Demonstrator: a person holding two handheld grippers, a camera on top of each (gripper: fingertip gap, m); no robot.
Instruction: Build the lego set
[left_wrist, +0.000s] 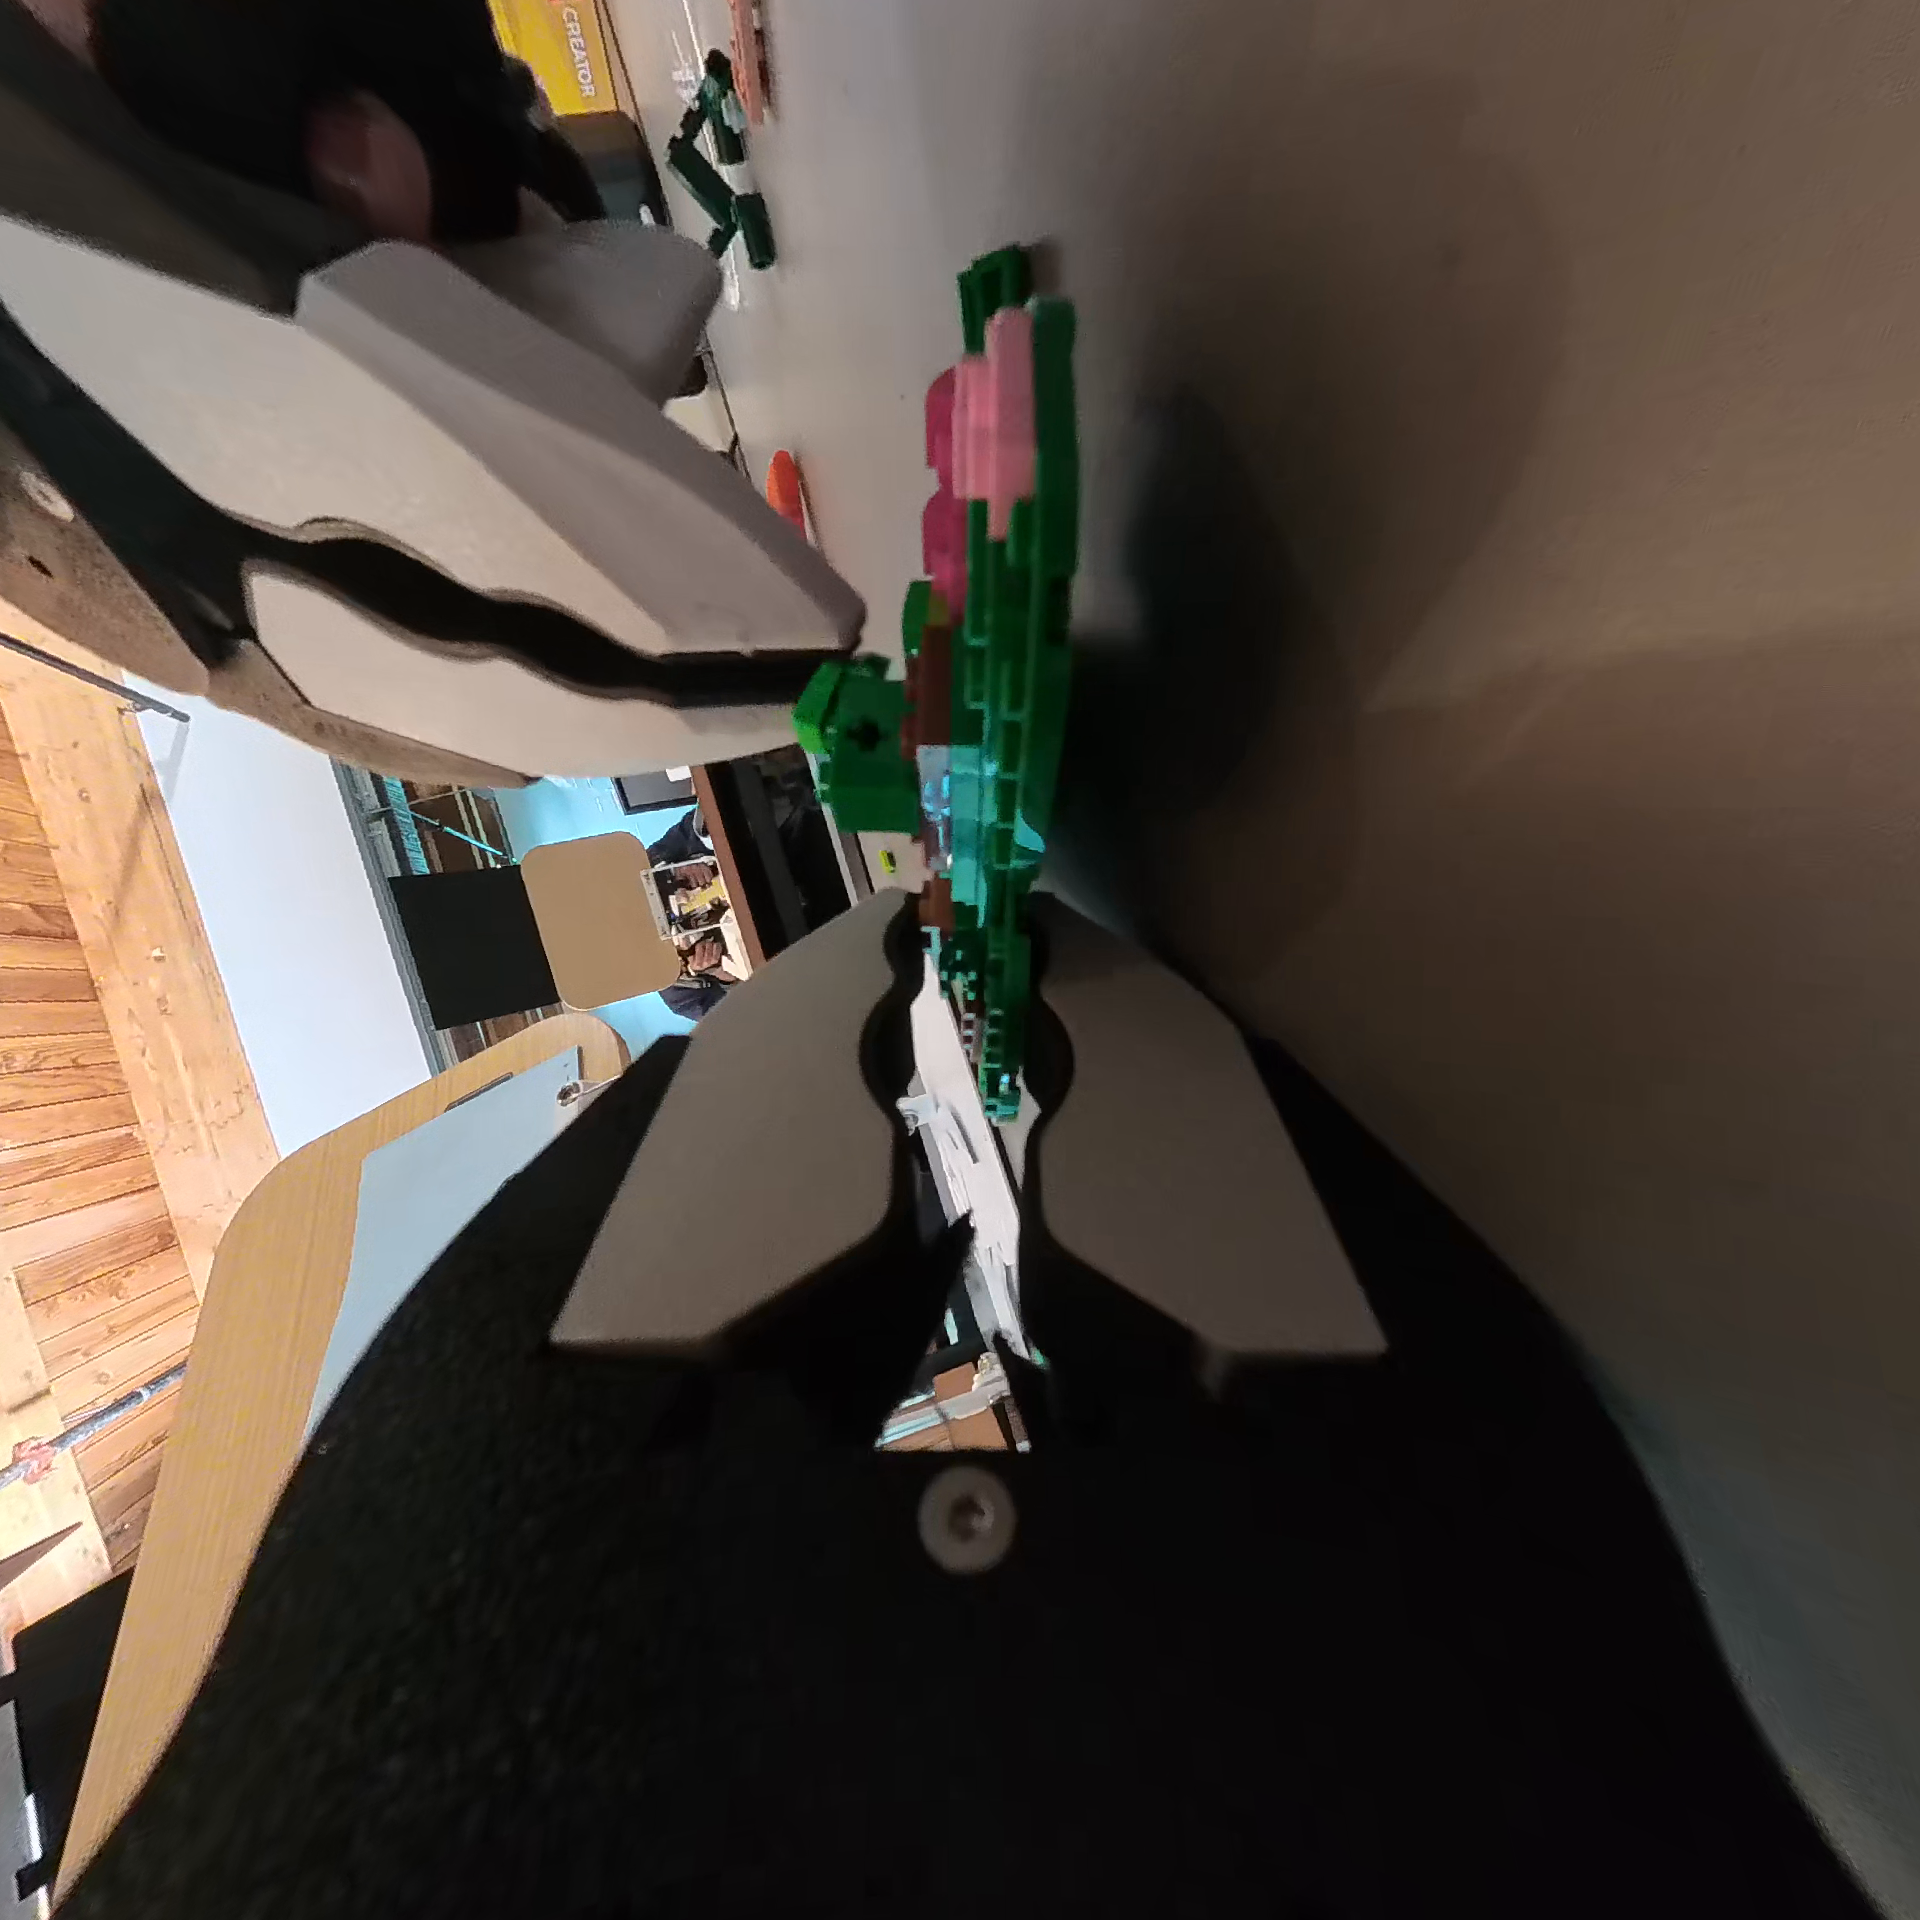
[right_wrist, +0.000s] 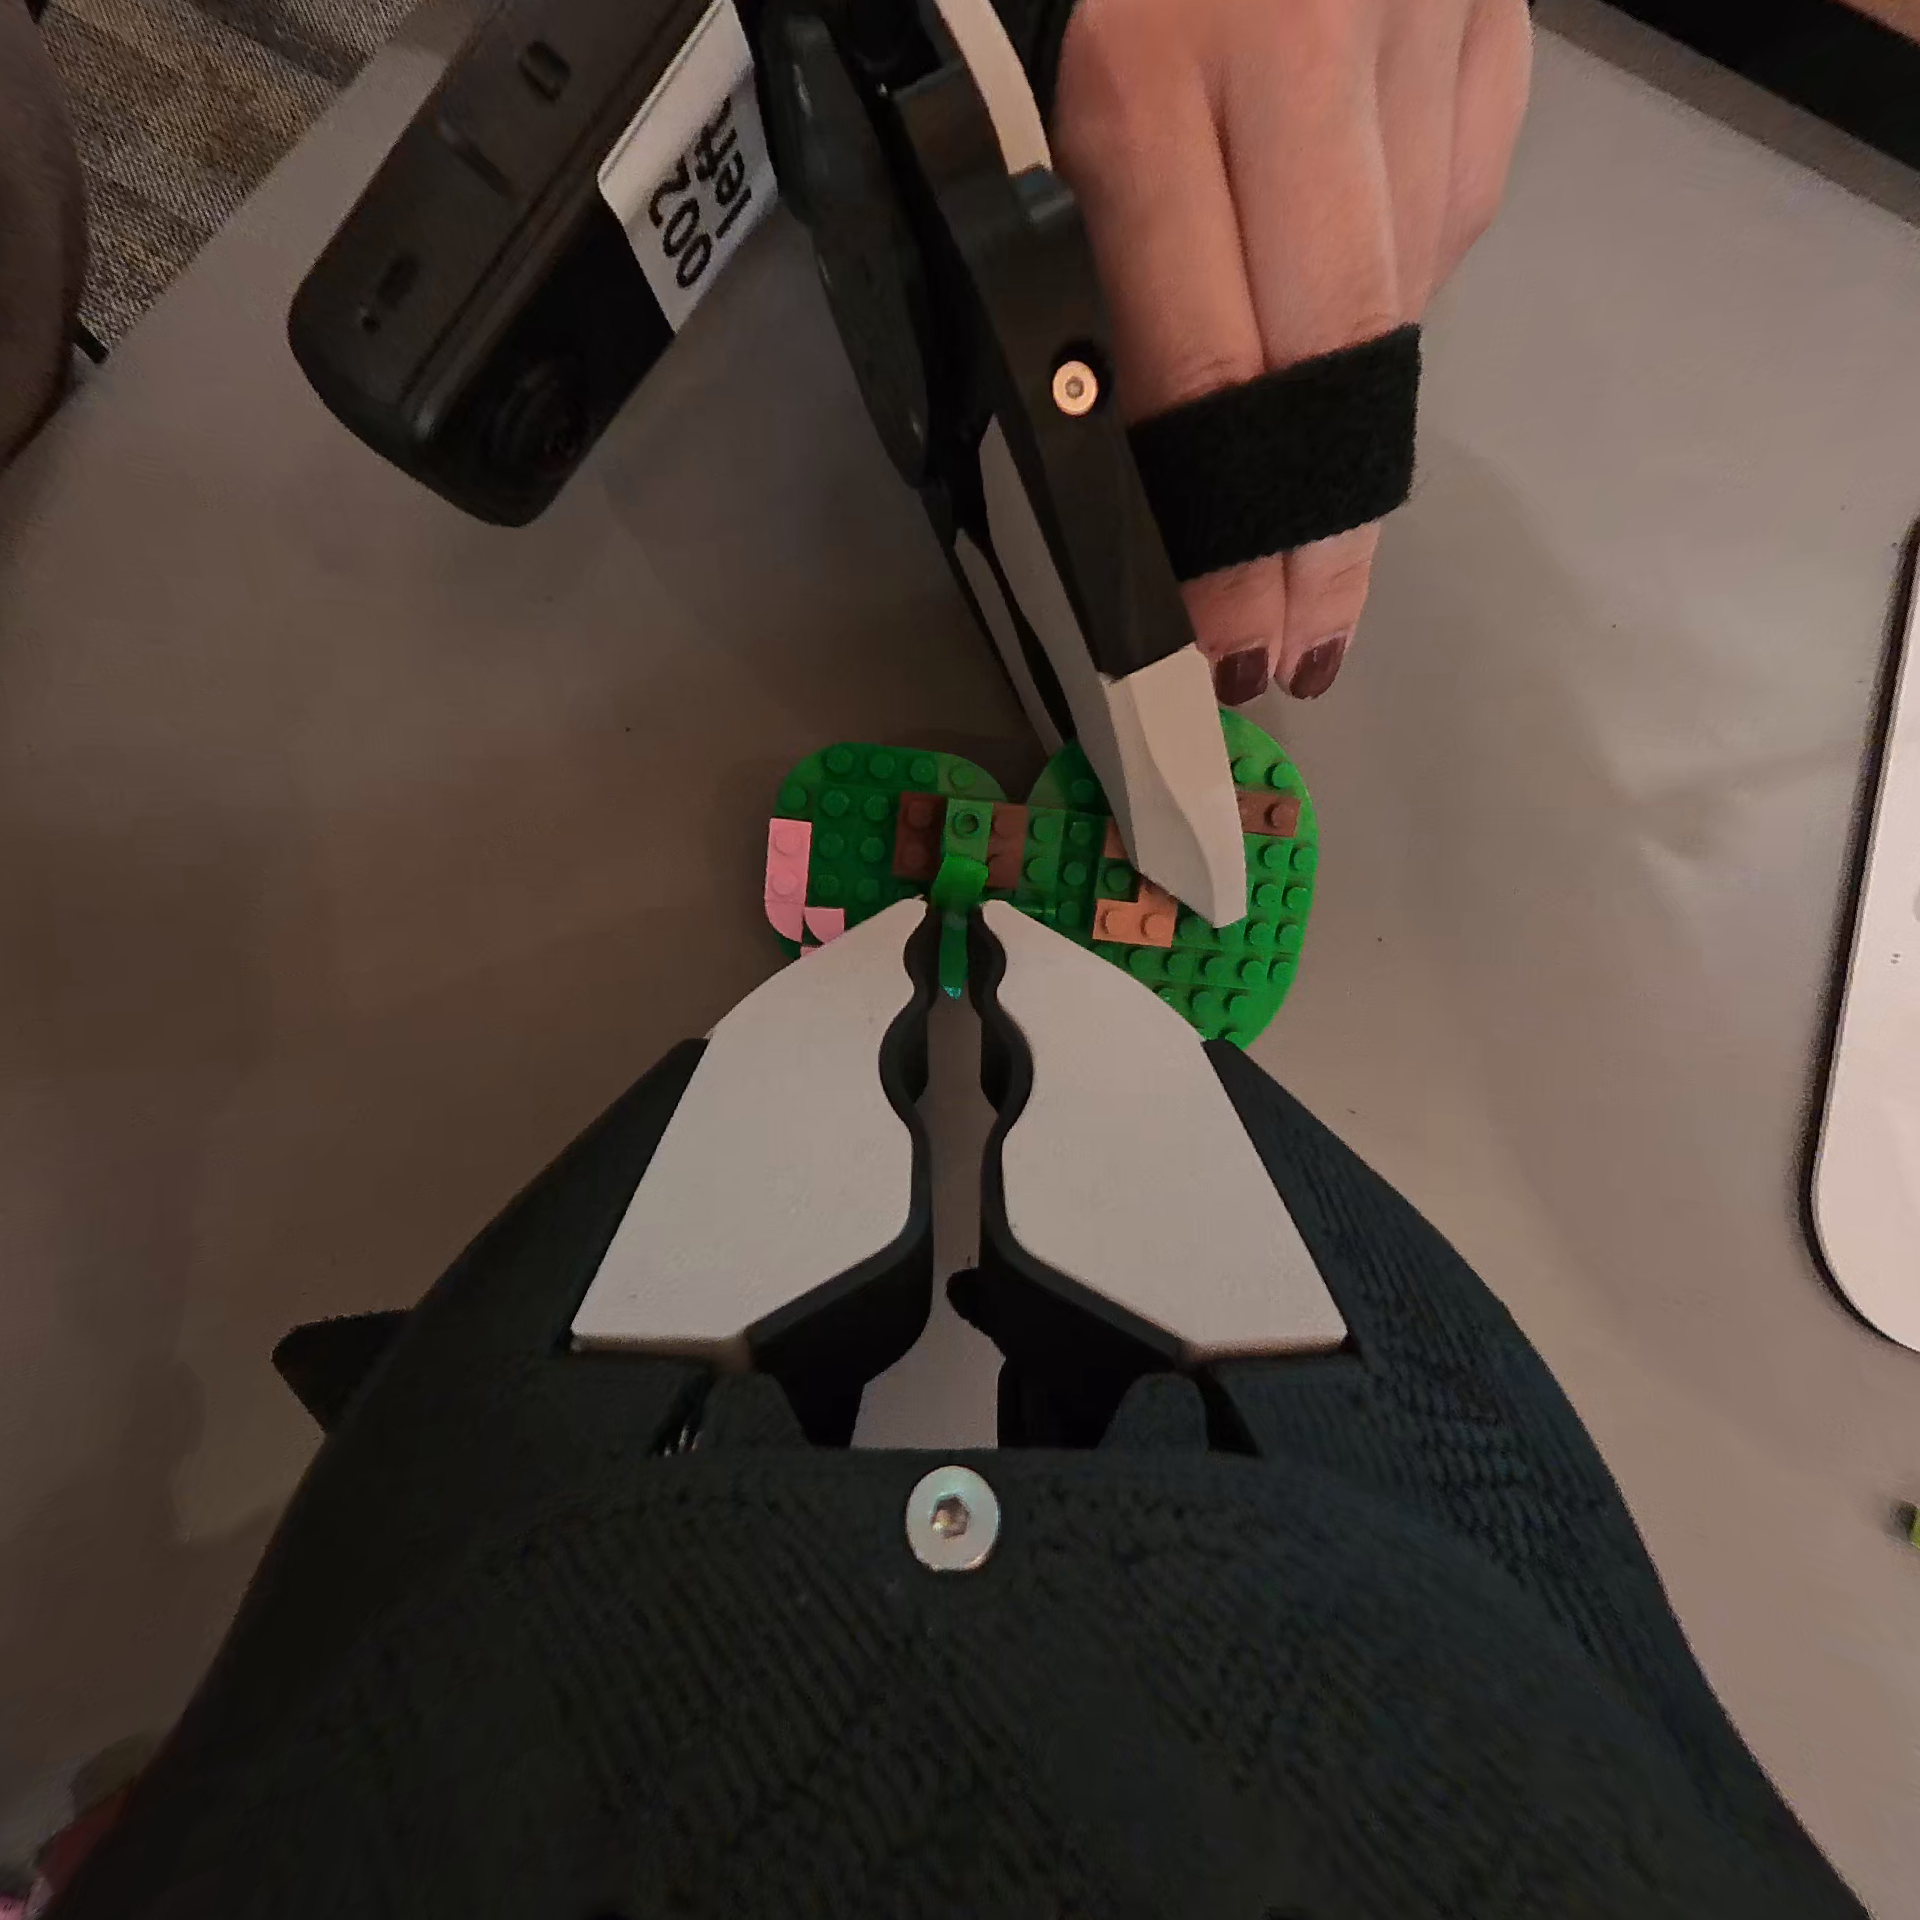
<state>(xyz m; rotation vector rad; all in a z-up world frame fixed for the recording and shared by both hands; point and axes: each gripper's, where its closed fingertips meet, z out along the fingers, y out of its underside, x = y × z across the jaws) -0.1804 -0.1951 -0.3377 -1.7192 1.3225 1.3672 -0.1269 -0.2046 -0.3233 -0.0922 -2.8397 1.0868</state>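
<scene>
The right gripper (right_wrist: 954, 914), at frame centre, is clamped on a small green piece (right_wrist: 954, 894); the left gripper (left_wrist: 982, 997) pinches the green baseplate (right_wrist: 1262, 935). Misaligned studs could skew the press.

Only two things I can see carry writing. In my right wrist view, a white sticker (right_wrist: 686, 197) with two lines of black print sits on the side of the black camera (right_wrist: 478, 312) mounted on my left gripper (right_wrist: 1184, 873). In my left wrist view, a yellow box (left_wrist: 551, 52) at the far end of the table bears white capital lettering along its side.
</scene>
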